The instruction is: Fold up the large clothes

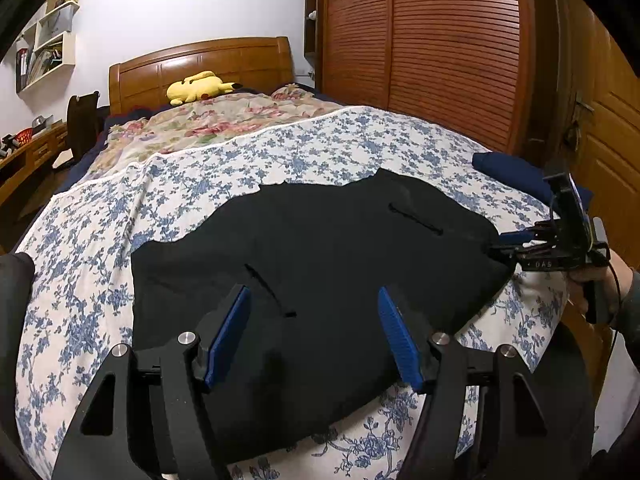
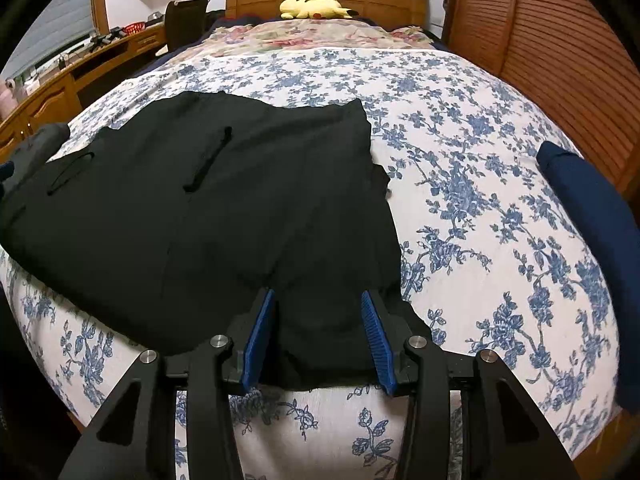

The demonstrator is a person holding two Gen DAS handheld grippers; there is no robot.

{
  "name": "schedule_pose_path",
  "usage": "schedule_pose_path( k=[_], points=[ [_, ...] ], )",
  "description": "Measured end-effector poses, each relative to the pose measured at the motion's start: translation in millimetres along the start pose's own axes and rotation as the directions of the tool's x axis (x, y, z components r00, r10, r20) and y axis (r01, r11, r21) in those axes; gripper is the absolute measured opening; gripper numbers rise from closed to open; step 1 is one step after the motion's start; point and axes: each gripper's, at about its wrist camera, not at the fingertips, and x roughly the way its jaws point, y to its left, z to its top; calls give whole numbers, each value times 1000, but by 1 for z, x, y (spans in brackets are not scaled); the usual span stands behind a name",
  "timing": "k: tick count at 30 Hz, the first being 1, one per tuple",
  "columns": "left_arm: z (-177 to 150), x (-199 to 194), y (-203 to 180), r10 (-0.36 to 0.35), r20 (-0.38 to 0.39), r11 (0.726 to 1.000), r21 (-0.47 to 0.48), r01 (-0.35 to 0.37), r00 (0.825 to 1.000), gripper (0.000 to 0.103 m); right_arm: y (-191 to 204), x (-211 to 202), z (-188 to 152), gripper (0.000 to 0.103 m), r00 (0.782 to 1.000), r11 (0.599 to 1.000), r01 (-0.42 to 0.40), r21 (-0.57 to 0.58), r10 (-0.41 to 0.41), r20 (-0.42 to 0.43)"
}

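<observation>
A large black garment point(image 1: 320, 264) lies spread flat on the blue-flowered bedspread point(image 1: 100, 280), with two slit pockets facing up. It also shows in the right wrist view point(image 2: 224, 208). My left gripper point(image 1: 314, 292) is open, its blue pads just above the garment's near part. My right gripper point(image 2: 318, 296) is open, its pads on either side of the garment's near right corner. The right gripper also shows in the left wrist view point(image 1: 504, 246) at the garment's right edge.
A folded navy cloth point(image 2: 592, 216) lies at the bed's right edge. A yellow plush toy point(image 1: 198, 87) and a pink-flowered quilt point(image 1: 208, 124) lie near the wooden headboard. A slatted wardrobe point(image 1: 440, 48) stands on the right, a desk point(image 2: 72, 68) on the left.
</observation>
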Motion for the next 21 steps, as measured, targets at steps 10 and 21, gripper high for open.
schedule_pose_path(
  k=[10,21],
  points=[
    [-15,4,-3,8,-34,1000,9,-7,999,67,2,-10,0,47,999,999,45,-16,-45,-14],
    [-18,14,-6,3,-71,1000,20,-2,997,67,-12,-42,0,58,994,996,69,63,-74,78]
  ],
)
